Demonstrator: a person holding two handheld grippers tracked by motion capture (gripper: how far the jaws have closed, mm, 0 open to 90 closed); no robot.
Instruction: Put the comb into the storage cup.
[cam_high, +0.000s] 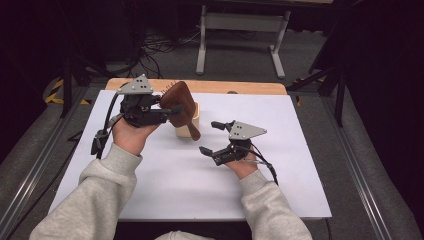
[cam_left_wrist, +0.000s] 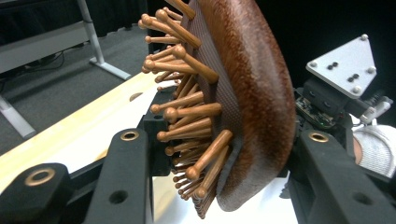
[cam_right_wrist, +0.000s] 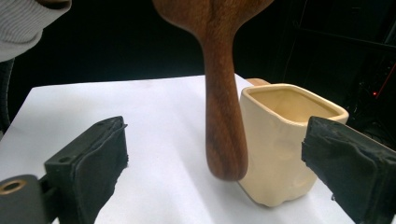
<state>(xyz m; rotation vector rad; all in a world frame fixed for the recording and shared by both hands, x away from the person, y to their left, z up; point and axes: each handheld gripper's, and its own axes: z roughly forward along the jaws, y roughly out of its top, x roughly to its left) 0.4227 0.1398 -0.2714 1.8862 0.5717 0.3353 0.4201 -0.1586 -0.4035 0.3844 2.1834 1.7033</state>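
Brush (cam_high: 180, 107) is hanging handle-down in front of the cup (cam_high: 194, 125), left gripper (cam_left_wrist: 219, 154) clamping its rigid wooden head. Right gripper (cam_high: 212, 137) is waiting, jaws apart; the handle likely offers a second hold.

In the right gripper view we lose the hairbrush (cam_right_wrist: 224, 93) head at the top edge, and its handle hides part of the cream cup (cam_right_wrist: 285, 149). In the high view the brush covers most of that cup (cam_high: 192, 131). In the left gripper view the brush (cam_left_wrist: 243, 107) is cropped top and bottom.
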